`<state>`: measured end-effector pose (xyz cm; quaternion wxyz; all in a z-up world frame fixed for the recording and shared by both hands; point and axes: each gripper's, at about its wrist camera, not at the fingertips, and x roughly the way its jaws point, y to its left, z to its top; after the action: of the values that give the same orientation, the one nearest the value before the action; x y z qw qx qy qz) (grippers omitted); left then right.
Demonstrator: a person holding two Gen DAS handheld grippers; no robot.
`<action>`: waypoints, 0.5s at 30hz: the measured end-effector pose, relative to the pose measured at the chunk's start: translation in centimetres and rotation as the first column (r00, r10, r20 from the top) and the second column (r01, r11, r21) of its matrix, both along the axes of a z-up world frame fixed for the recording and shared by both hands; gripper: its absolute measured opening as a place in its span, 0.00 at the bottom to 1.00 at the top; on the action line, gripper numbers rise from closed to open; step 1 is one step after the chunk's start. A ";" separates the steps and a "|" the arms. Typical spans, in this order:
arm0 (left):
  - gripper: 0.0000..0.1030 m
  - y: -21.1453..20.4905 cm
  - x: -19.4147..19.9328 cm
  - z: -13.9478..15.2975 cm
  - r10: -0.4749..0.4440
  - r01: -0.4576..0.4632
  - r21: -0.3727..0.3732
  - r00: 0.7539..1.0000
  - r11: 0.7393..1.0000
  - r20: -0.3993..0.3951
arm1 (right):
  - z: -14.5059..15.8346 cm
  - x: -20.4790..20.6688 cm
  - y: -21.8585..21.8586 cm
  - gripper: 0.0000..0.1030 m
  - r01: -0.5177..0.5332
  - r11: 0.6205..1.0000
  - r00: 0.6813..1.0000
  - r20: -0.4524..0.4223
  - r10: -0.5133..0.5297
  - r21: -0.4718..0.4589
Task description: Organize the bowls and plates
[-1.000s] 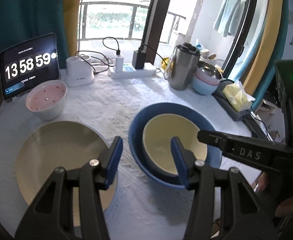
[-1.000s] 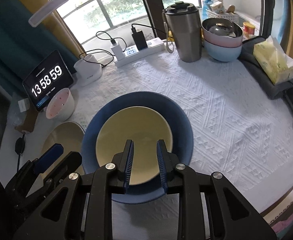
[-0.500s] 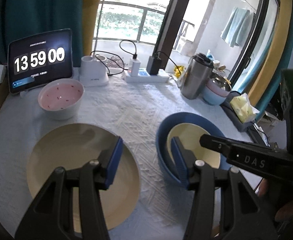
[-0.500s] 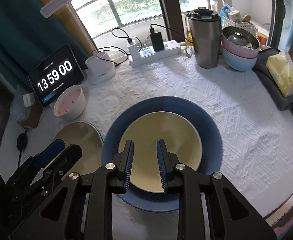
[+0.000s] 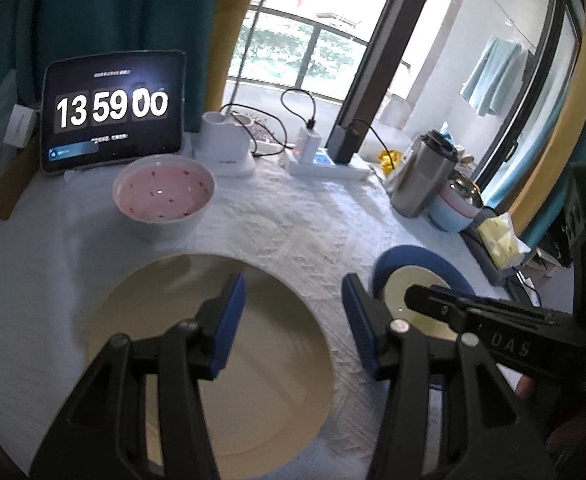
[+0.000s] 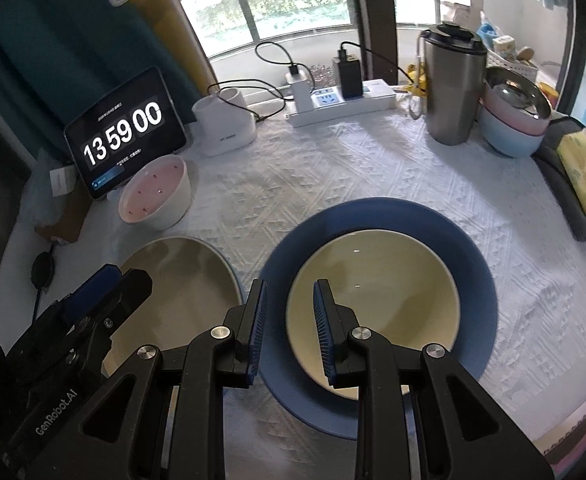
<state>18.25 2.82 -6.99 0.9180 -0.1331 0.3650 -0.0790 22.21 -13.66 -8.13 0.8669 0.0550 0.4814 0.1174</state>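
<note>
A: Where does the light come from?

B: Daylight through the window (image 6: 293, 0) at the back. It is overexposed there, and the glass nearly washes out in the left wrist view.

A: Any glare?

B: Small bright specks on the yellow bowl (image 6: 373, 280), a soft sheen on the beige plate (image 5: 213, 340). The white cloth (image 6: 293, 184) reads bright and even.

A: Shadows?

B: Soft ones only, under each claw and beneath the pink bowl (image 5: 164, 200).

A: Sharpness?

B: The left wrist view is smeared, worst on the plate and the cloth near it; the clock (image 5: 113, 108) stays readable. The right wrist view is crisper.

A: Edges?

B: Strong fisheye bending, with black corners in both.
</note>
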 end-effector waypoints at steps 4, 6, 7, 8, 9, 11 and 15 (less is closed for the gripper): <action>0.50 1.1 0.3 -0.3 0.015 -0.015 -0.010 1.000 1.000 -0.004 | -0.2 0.4 1.2 0.25 -0.017 1.000 1.000 -0.005 0.017 -0.010; 0.50 1.5 0.4 -0.4 0.021 -0.021 -0.014 1.000 1.000 -0.006 | -0.3 0.6 1.8 0.25 -0.026 1.000 1.000 -0.007 0.026 -0.014; 0.50 1.8 0.5 -0.4 0.024 -0.024 -0.016 1.000 1.000 -0.007 | -0.4 0.7 2.1 0.25 -0.029 0.999 1.000 -0.008 0.029 -0.016; 0.50 2.1 0.5 -0.4 0.028 -0.028 -0.017 1.000 0.999 -0.009 | -0.4 0.8 2.4 0.25 -0.033 0.999 0.999 -0.008 0.033 -0.019; 0.50 2.3 0.6 -0.5 0.031 -0.032 -0.019 0.999 0.999 -0.010 | -0.4 0.9 2.6 0.25 -0.035 0.999 0.999 -0.009 0.035 -0.020; 0.50 2.9 0.7 -0.6 0.040 -0.040 -0.021 0.999 0.999 -0.013 | -0.5 1.2 3.1 0.25 -0.041 0.999 0.999 -0.012 0.041 -0.023; 0.50 4.0 1.0 -0.9 0.061 -0.061 -0.028 0.998 0.998 -0.019 | -0.7 1.8 4.3 0.25 -0.058 0.998 0.998 -0.015 0.058 -0.028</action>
<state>19.28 6.83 -7.88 0.9146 -0.1582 0.3680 -0.0551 23.98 -9.38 -8.80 0.8603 0.0295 0.4907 0.1353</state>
